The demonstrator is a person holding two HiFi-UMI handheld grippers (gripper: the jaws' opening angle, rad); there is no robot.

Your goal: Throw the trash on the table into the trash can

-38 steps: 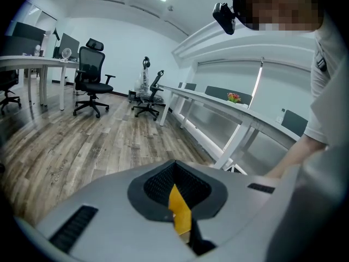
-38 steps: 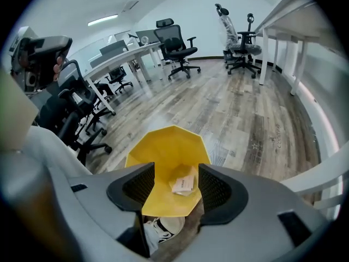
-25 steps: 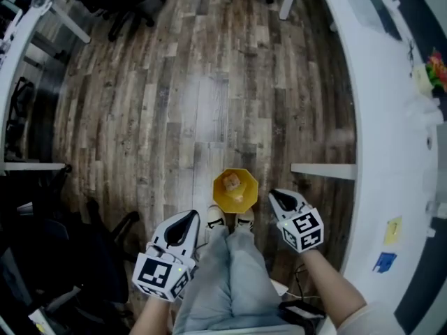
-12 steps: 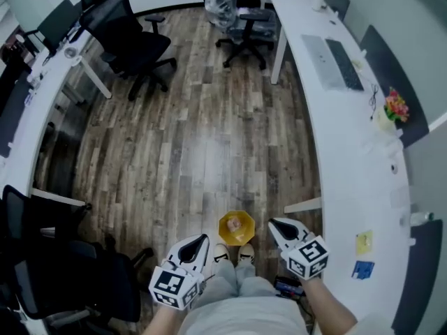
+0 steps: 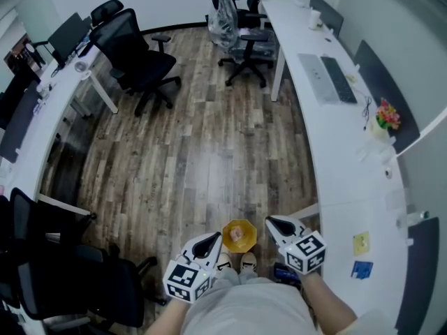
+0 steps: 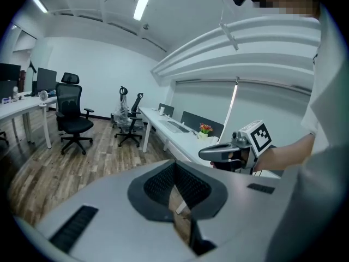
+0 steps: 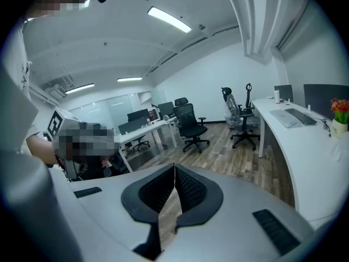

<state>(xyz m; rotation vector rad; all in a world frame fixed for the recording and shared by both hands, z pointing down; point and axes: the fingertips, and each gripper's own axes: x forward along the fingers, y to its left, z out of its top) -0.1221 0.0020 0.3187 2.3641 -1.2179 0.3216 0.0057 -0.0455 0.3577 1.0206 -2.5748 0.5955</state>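
Jaws of left gripper (image 5: 211, 239) and right gripper (image 5: 271, 222) pressed together, empty. Trash can (image 5: 252, 238) at 6 o'clock holds trash (image 5: 237, 235), probably crumpled paper. Worktop (image 5: 335, 152) at 3 o'clock: yellow slip (image 5: 361, 243), blue slip (image 5: 362, 269) maybe left.

Wood-plank floor (image 5: 202, 159), long white desks (image 5: 343, 160), black office chairs (image 5: 140, 65)
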